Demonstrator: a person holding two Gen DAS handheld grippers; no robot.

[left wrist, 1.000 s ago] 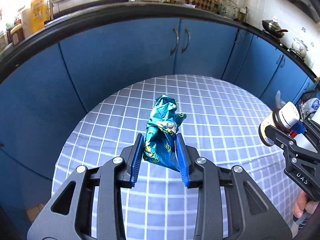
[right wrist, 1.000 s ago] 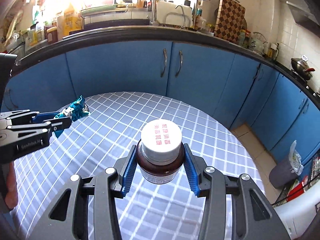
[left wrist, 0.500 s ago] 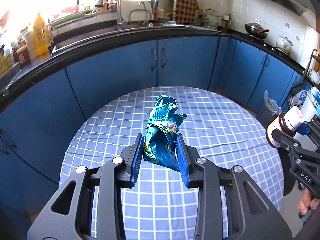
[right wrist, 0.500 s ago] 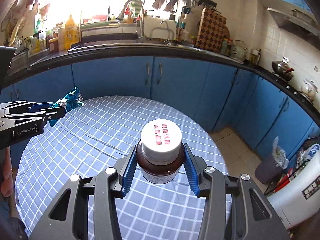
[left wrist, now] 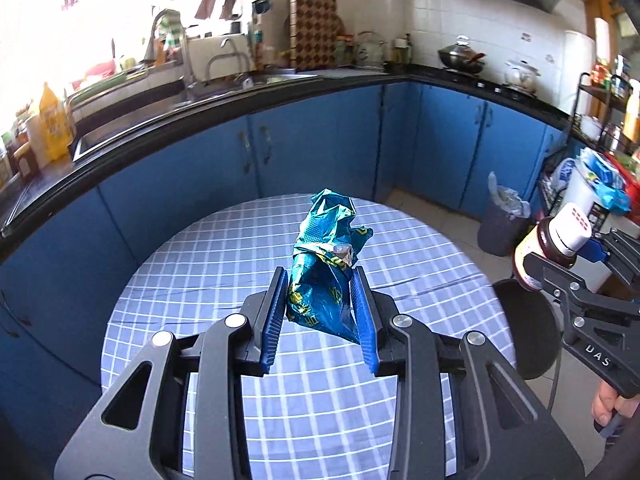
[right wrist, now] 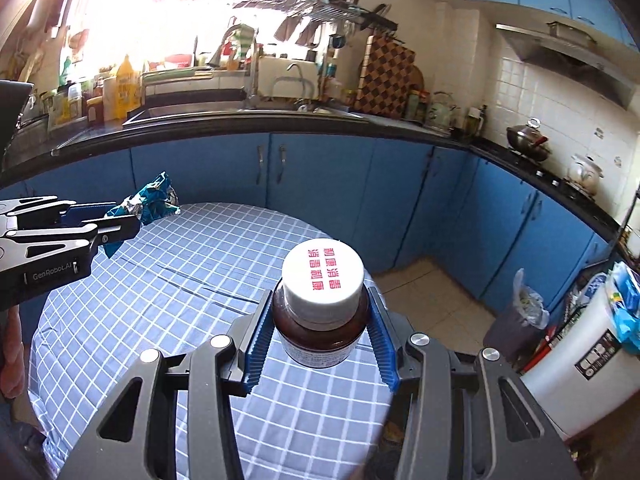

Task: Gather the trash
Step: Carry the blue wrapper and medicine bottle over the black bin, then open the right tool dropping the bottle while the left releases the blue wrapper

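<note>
Now the tabletop (left wrist: pixel 224 256) lies below both tools, and a lined bin (right wrist: pixel 520 316) is seen on the floor to the right. The right tool (right wrist: pixel 320 320) is clamped on a bottle (right wrist: pixel 322 312); the left tool (left wrist: pixel 320 300) is clamped on a wrapper (left wrist: pixel 326 264). Both grips should be kept firm until the bin's mouth is directly underneath.

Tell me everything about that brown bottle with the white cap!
The brown bottle looks like dark, see-through glass or plastic, with a pale label low on its body. Its round white screw cap has red Chinese characters printed on top. The cap is on. The right hand-held gripper clamps the bottle's sides between its blue ribbed pads, holding it in the air above the checked tablecloth. Nothing else touches it.
</note>
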